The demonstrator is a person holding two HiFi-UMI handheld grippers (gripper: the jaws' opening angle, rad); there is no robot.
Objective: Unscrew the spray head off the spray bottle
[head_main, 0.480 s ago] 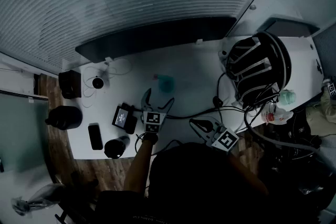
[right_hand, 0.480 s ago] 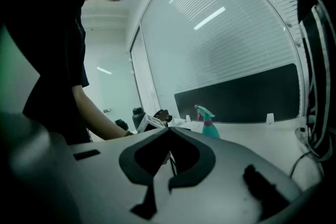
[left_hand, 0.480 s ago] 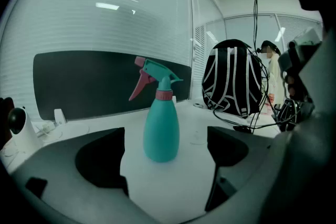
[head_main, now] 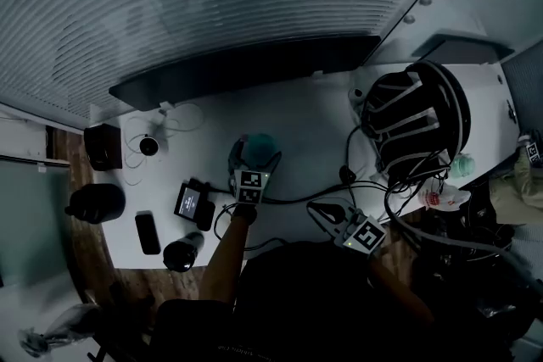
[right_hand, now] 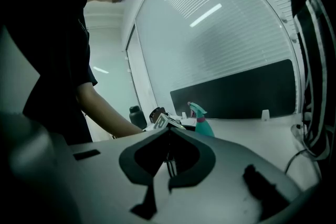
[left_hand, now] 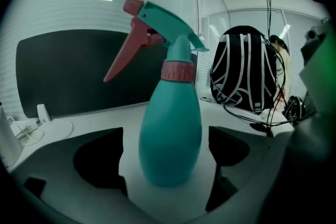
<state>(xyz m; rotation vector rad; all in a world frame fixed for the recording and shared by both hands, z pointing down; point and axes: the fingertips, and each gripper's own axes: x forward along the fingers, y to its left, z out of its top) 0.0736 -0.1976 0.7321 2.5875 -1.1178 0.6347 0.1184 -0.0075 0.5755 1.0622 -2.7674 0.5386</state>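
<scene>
A teal spray bottle [left_hand: 170,134] stands upright on the white table [head_main: 314,119]. It carries a teal spray head [left_hand: 168,18] with a red trigger and a pink collar. My left gripper [left_hand: 168,165] is open, one jaw on each side of the bottle's body, with gaps on both sides. From above, the bottle [head_main: 260,145] shows between the jaws of the left gripper [head_main: 256,155]. My right gripper [head_main: 316,209] hangs shut and empty over the near table edge. In its own view the right gripper [right_hand: 168,161] looks towards the distant bottle [right_hand: 203,122].
A black backpack with white stripes [head_main: 416,119] sits at the right with cables [head_main: 356,182] trailing from it. A dark panel [head_main: 246,64] lines the table's back. A phone [head_main: 147,233], a small screen device [head_main: 190,202] and dark containers [head_main: 93,203] lie at the left.
My left gripper has moved forward, so the bottle now stands between its open jaws instead of ahead of them. The right gripper has stayed where it was.
</scene>
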